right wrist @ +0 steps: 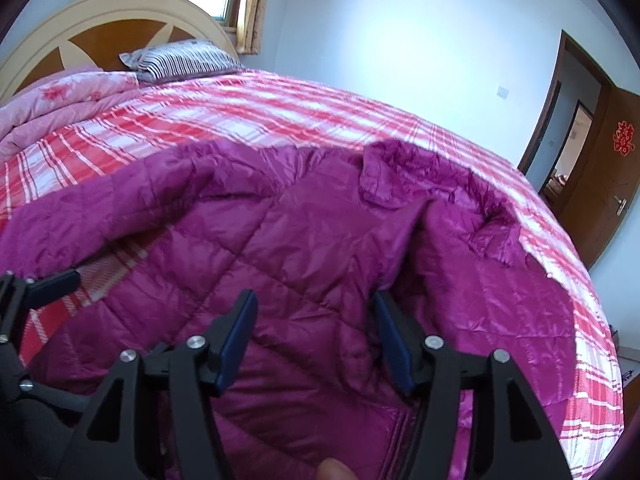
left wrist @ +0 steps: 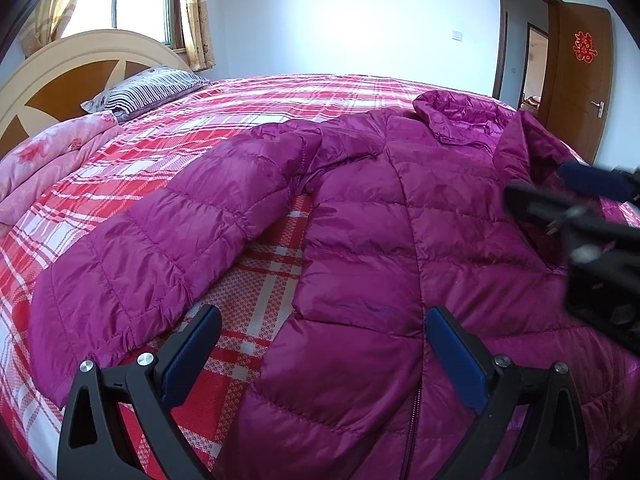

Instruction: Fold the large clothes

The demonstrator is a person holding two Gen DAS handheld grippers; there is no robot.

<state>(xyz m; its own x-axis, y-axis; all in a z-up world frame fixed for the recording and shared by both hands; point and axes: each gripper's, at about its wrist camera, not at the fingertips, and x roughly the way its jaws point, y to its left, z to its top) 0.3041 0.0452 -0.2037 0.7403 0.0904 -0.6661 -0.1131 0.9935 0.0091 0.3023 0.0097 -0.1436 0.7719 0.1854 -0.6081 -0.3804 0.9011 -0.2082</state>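
A magenta quilted puffer jacket (left wrist: 380, 240) lies front up on the bed, collar toward the far side, one sleeve (left wrist: 160, 240) stretched out to the left. My left gripper (left wrist: 322, 336) is open just above the jacket's lower front, near the zip, holding nothing. My right gripper (right wrist: 316, 320) is open and empty above the jacket's body (right wrist: 304, 248); the right front panel (right wrist: 460, 248) is partly lifted and folded inward beside its right finger. The right gripper also shows blurred at the right of the left wrist view (left wrist: 580, 216).
The bed has a red and white plaid cover (left wrist: 260, 120). A pink floral quilt (left wrist: 48, 164) and a striped pillow (left wrist: 148, 90) lie by the headboard (left wrist: 60, 76). A wooden door (left wrist: 576, 80) stands open at the right.
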